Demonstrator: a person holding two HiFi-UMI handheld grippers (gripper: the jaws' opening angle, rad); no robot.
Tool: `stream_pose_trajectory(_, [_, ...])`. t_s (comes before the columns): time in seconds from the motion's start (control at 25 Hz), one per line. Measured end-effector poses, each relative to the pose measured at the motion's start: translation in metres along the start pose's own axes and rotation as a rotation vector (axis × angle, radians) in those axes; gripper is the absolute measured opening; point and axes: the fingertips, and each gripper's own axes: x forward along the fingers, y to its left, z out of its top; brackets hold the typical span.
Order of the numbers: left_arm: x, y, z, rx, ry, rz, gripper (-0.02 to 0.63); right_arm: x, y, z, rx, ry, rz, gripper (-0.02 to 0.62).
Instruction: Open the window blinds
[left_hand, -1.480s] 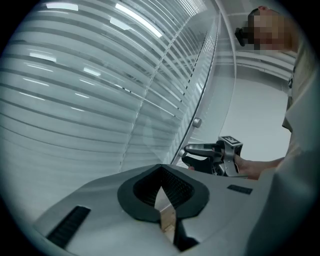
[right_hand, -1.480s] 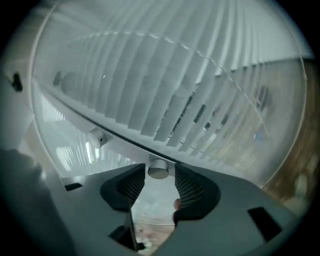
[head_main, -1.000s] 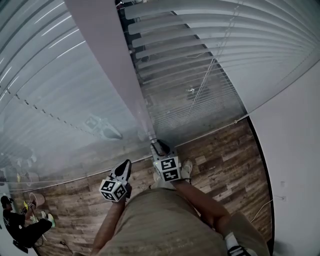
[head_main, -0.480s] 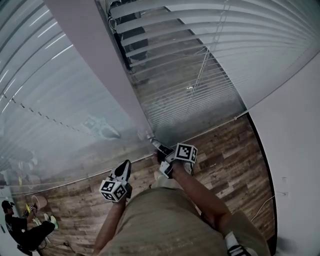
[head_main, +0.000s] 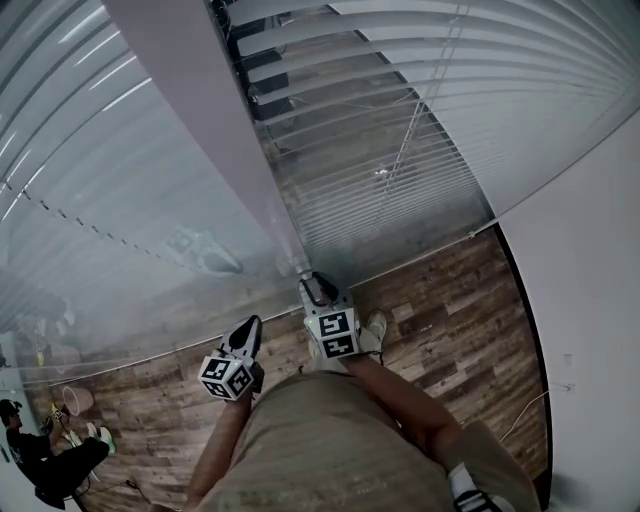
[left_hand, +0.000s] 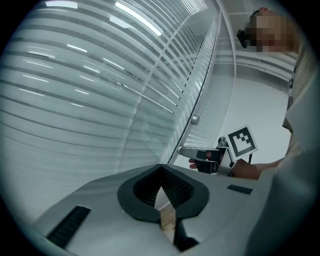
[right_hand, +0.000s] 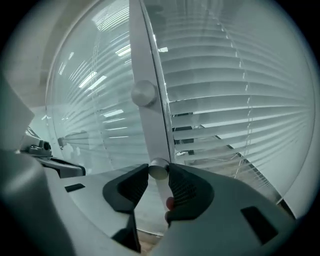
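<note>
So the blinds (head_main: 400, 150) sit behind glass and fill the whole top half of the head view, split by a grey post (head_main: 200, 100) that runs from the upper left down to the middle. The slats right of the post have gaps between them with dark stuff showing through. The ones on the left (head_main: 100, 200) look flatter and paler.

The bit that matters is the small round silver knob (right_hand: 158, 169) on that post. In the right gripper view it's dead centre, low in the frame. My right tongs (right_hand: 159, 176) have it pinched, one ribbed pad touching each side. They've just eased open a hair, but the knob is between them and both pads are on it. There's a second knob (right_hand: 144, 93) higher up the same post, in the upper middle of that frame.

In the head view the right tongs (head_main: 312, 283) are just below centre, nose up against the foot of the post. My left tongs (head_main: 247, 330) hang a bit lower and to the left, apart from the glass. The left gripper view shows their tips closed together with nothing in them (left_hand: 161, 177).

Below all that is wood plank floor (head_main: 440, 320), with my shoe (head_main: 375, 335) just right of the right tongs. A white wall (head_main: 590, 300) takes up the right edge. Someone is crouched in the bottom left corner (head_main: 40, 455).
</note>
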Motion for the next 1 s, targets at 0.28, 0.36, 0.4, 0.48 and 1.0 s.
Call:
stream_pose_trajectory(0.28, [-0.004,0.005,0.001,-0.006,-0.003,0.009,0.014,0.004,-0.013,-0.008,0.884,0.023,0.333,0.129])
stream_pose_trajectory(0.36, [-0.003,0.007,-0.001,-0.01,0.001,0.008,0.014,0.007,-0.014,-0.007,1.148,0.025,0.441,0.129])
stream_pose_trajectory(0.4, [-0.002,0.008,-0.003,-0.012,0.003,0.005,0.014,0.008,-0.013,-0.007,1.18,0.021,0.461,0.129])
stream_pose_trajectory(0.48, [0.001,0.005,-0.003,-0.01,0.006,-0.005,0.014,0.007,-0.009,-0.006,1.006,0.023,0.423,0.129])
stream_pose_trajectory(1.0, [-0.001,0.005,-0.003,-0.001,0.012,-0.006,0.014,0.003,0.0,-0.006,-0.003,0.019,0.024,0.133])
